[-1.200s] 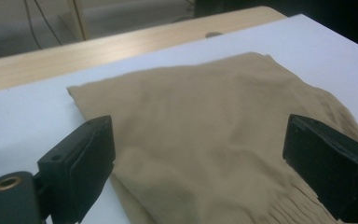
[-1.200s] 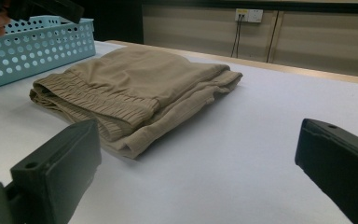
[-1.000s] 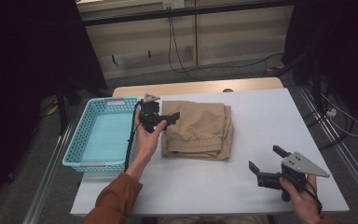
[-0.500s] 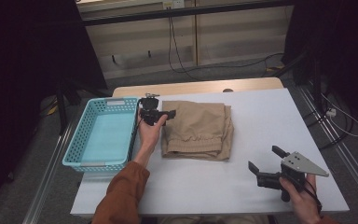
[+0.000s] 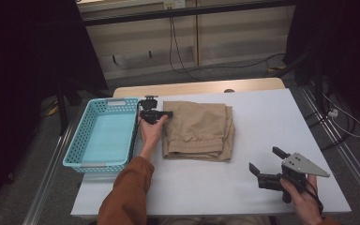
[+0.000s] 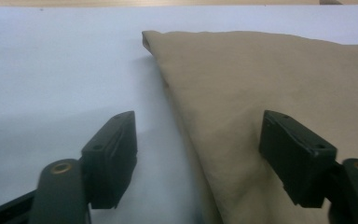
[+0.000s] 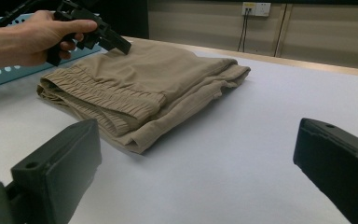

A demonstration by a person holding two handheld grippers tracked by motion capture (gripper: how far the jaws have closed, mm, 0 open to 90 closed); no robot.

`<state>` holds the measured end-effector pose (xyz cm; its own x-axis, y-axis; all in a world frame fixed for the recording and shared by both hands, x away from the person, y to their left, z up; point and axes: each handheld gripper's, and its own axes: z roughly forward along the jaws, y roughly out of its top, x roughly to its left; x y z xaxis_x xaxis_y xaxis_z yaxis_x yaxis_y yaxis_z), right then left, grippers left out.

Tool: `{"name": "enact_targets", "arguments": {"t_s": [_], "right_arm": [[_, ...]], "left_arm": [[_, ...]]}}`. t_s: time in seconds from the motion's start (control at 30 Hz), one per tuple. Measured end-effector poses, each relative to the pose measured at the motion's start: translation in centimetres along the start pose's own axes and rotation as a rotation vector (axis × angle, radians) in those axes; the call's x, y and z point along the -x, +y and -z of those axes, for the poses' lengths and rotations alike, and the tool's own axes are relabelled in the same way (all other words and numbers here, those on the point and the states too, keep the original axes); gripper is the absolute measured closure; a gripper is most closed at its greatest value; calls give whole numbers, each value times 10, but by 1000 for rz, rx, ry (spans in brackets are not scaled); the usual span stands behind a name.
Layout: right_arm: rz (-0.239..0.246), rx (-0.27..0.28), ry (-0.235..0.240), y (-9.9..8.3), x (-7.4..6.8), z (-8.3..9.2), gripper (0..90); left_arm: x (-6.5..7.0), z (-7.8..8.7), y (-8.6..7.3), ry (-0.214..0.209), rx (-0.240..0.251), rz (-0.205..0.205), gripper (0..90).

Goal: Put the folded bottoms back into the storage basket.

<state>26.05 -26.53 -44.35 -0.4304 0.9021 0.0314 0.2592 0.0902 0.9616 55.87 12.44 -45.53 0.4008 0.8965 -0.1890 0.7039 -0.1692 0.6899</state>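
Left claw (image 5: 161, 114) has dropped to the far-left corner of the folded shorts (image 5: 199, 130) mid-table, jaws just narrowing but still apart astride the edge, likely the grasp beginning; right claw (image 5: 267, 165) waits open.

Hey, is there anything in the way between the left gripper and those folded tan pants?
Nothing visible. The left gripper sits at the left edge of the folded tan pants, its jaws straddling that edge and just now closing, not yet pressing the cloth. The blue basket lies behind it.
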Motion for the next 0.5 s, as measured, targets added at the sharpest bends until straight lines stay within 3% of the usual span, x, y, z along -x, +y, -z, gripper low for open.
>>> {"name": "enact_targets", "arguments": {"t_s": [0.07, 0.13, 0.23, 0.33, 0.4, 0.5], "right_arm": [[3, 0, 2, 0, 0, 0, 8], [4, -1, 3, 0, 0, 0, 8], [5, -1, 5, 0, -1, 0, 9], [7, -3, 7, 0, -1, -1, 9], [8, -1, 7, 0, -1, 0, 9], [9, -4, 11, 0, -1, -1, 12]], "left_arm": [[1, -3, 0, 23, -1, -8, 354], [0, -7, -2, 29, 8, -15, 352], [2, -11, -4, 66, 28, -81, 306], [3, -13, -4, 80, 37, -65, 297], [6, -14, -5, 97, 40, -78, 294], [7, -13, -5, 85, 37, -84, 344]]}}
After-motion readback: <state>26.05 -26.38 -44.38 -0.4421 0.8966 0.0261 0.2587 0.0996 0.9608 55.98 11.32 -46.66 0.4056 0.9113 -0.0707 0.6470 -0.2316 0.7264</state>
